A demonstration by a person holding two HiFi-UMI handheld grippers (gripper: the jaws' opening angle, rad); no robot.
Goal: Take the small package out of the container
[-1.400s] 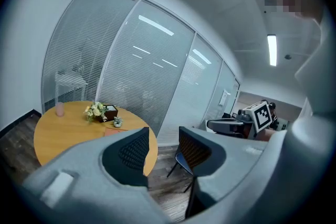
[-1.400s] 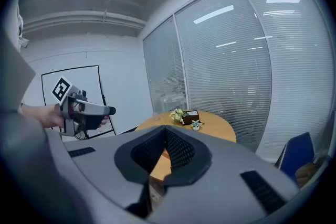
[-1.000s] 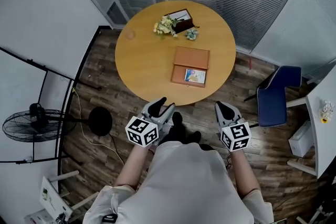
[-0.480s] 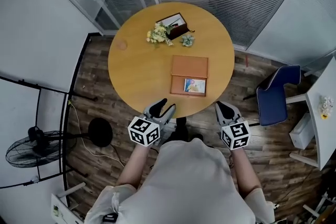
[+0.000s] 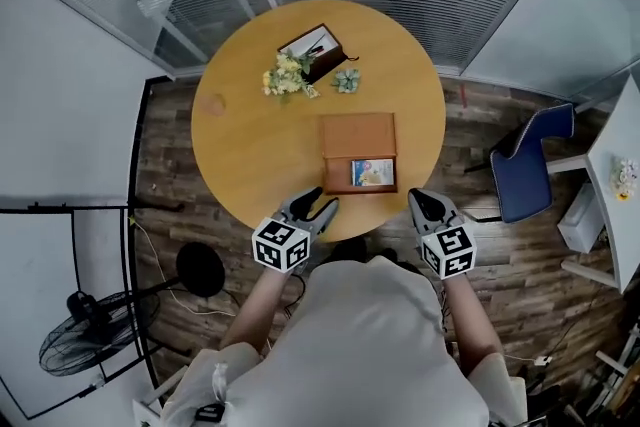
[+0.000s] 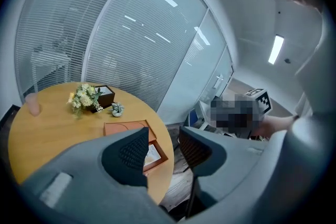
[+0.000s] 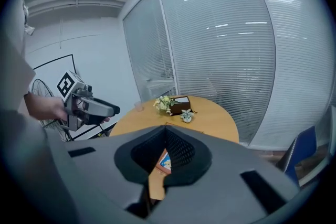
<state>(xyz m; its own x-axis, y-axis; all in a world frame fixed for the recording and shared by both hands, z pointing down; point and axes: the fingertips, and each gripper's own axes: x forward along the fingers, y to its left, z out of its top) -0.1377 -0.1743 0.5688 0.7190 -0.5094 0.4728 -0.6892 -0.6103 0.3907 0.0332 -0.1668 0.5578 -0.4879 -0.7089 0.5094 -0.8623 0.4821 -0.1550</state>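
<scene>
Between the left claw [image 5: 314, 206] jaws: nothing, they stand well apart. Right claw [image 5: 429, 203] has its tips together, also empty. Just ahead of both, between their lines and nearer the right one, the small package [image 5: 372, 173] lies flat in the near half of the open container [image 5: 338, 173], lid folded back on the far side. Container sits on the counter [image 5: 250, 130], close to the edge nearest the claws. Package looks thin and light with a printed face, so probably slick and bendy. Low container walls leave little to pinch. I'd take it by an edge or corner with a light squeeze, and expect the container to slide unless the other claw pins it. Pose: both forearms out in front of the body, claws side by side at the counter's near edge, pointing forward and down, marker cubes up.
</scene>
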